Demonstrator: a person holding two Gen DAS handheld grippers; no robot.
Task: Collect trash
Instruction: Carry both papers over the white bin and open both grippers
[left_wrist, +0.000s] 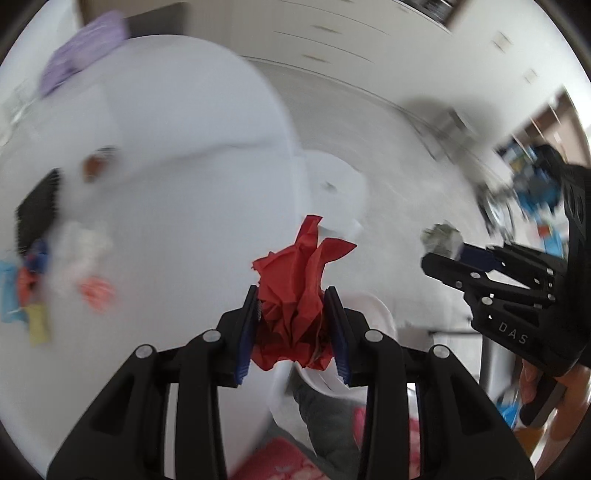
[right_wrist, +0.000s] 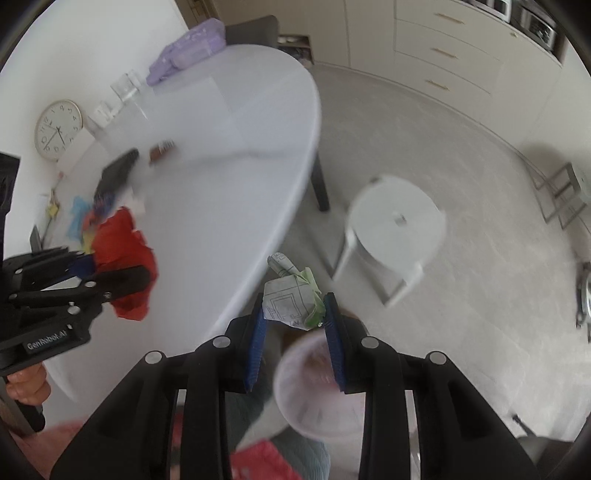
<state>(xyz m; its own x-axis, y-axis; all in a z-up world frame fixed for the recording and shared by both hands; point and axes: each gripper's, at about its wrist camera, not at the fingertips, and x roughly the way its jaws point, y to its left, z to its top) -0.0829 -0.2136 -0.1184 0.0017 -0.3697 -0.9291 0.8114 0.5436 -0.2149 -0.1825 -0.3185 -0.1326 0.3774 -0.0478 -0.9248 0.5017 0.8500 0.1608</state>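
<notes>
Red paper wad (left_wrist: 291, 295): thin, matt, heavily creased. Printed paper wad (right_wrist: 291, 299): matt, crumpled, w/ line drawing. Tongs (left_wrist: 293, 328): matt black plastic, ribbed blue pads (left_wrist: 246, 339), silver metal pins. Counter (right_wrist: 236, 155): smooth white, slight sheen. Stool (right_wrist: 395, 221): smooth white plastic. Floor (right_wrist: 461, 314): matt, pale grey.

A home, in its kitchen and dining part. Cream cabinets (right_wrist: 443, 55) with drawers and brass pulls line the far wall, with built-in ovens (right_wrist: 532, 22) at the top right. A white table (right_wrist: 258, 147) with rounded corners stands on pale floor (right_wrist: 480, 258); a wall clock (right_wrist: 58, 130) hangs beyond its far edge, and a white stool (right_wrist: 395, 229) stands off its right edge.
</notes>
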